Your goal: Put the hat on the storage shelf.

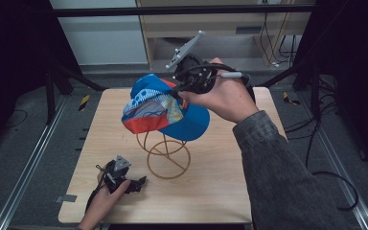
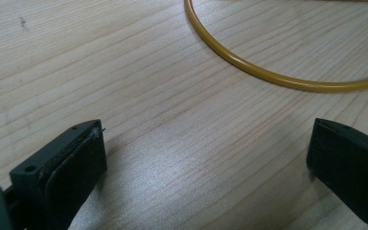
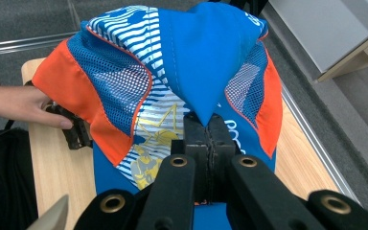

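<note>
Jaws of the right gripper (image 3: 209, 125): pressed together on a pinch of blue crown fabric of the cap (image 3: 172, 81), which hangs ahead of them, raised above the yellow wire stand (image 1: 166, 155); partial white lettering beside them is unreadable. Jaws of the left gripper (image 2: 206, 167): spread wide, nothing between, resting low on the pale wooden table (image 2: 163, 120), the stand's ring just beyond. The high view adds grey floor, metal rails and a shelf behind.

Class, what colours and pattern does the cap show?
The cap is blue with orange panels, white mesh and stripes; clearest in the right gripper view.
</note>
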The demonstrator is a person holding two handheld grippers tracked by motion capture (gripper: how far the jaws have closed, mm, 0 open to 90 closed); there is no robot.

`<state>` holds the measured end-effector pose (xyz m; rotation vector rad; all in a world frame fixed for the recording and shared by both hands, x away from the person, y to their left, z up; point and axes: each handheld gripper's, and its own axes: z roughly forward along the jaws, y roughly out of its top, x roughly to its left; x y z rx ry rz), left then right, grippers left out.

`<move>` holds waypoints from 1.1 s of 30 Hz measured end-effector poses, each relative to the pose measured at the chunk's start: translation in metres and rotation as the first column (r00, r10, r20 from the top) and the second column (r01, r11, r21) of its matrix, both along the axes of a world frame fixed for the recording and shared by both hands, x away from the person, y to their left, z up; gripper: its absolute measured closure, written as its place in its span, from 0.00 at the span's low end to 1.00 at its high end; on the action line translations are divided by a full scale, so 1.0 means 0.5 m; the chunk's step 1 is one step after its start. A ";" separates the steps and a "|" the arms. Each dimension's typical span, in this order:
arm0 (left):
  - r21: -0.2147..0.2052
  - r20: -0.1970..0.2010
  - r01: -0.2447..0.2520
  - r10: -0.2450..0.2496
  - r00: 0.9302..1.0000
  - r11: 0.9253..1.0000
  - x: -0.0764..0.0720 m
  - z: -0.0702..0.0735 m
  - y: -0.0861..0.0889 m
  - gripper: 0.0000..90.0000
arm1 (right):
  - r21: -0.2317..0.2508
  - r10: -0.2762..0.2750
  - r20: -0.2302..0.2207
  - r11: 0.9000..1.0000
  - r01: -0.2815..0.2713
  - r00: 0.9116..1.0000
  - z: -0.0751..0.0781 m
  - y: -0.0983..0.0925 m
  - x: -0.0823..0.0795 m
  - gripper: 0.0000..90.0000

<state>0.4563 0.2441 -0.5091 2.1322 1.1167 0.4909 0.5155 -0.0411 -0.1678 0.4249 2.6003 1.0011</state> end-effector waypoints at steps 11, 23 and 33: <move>-0.002 0.002 0.004 -0.004 1.000 1.000 0.000 0.000 -0.002 0.00 | 0.016 -0.012 -0.022 1.000 0.012 1.000 -0.016 0.010 0.020 1.00; -0.004 0.001 0.005 -0.005 1.000 1.000 -0.001 0.000 -0.002 0.00 | 0.000 0.013 -0.029 1.000 -0.013 0.999 -0.023 0.048 0.027 1.00; -0.002 0.000 0.005 -0.005 1.000 1.000 -0.001 0.000 -0.003 0.00 | -0.026 0.016 -0.037 1.000 -0.017 0.999 -0.041 0.072 0.035 1.00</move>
